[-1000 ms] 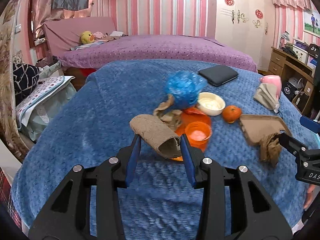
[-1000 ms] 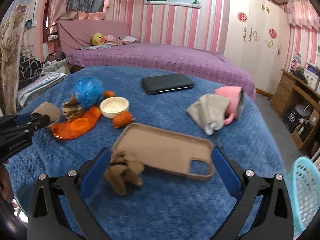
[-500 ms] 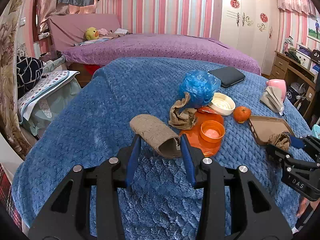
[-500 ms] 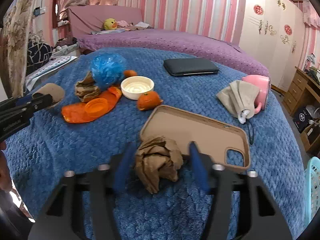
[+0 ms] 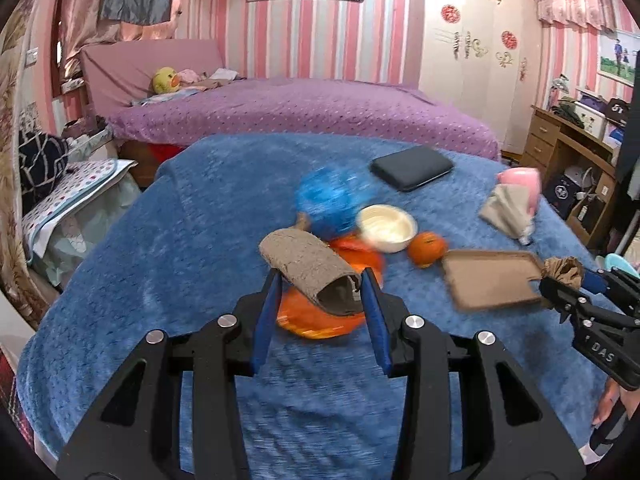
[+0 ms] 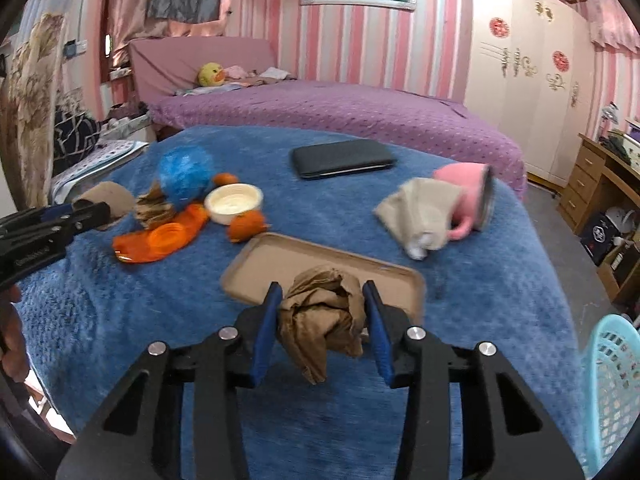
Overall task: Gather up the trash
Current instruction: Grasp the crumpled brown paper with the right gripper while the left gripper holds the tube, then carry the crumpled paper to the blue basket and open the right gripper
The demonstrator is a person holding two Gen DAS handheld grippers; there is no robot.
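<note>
My left gripper (image 5: 320,280) is shut on a brown cardboard tube (image 5: 308,264) and holds it above the blue blanket (image 5: 192,240). My right gripper (image 6: 322,292) is shut on a crumpled wad of brown paper (image 6: 322,316), lifted just in front of the tan phone case (image 6: 280,264). Each view shows the other gripper at its edge: the right gripper (image 5: 568,280) with its paper, the left gripper (image 6: 92,210) with the tube (image 6: 112,196). On the blanket lie a blue plastic bag ball (image 6: 184,176), an orange wrapper (image 6: 160,238) and another brown paper scrap (image 6: 154,210).
A white bowl (image 6: 234,208), a tangerine (image 6: 246,226), a dark flat case (image 6: 342,158), a pink mug (image 6: 466,188) and a grey cloth (image 6: 420,212) share the blanket. A light blue basket (image 6: 616,380) stands low at the right. A purple bed lies behind.
My right gripper went from wide open around the brown paper wad to shut on it, and lifted it off the blanket. The left gripper kept hold of the tube and shifted slightly.
</note>
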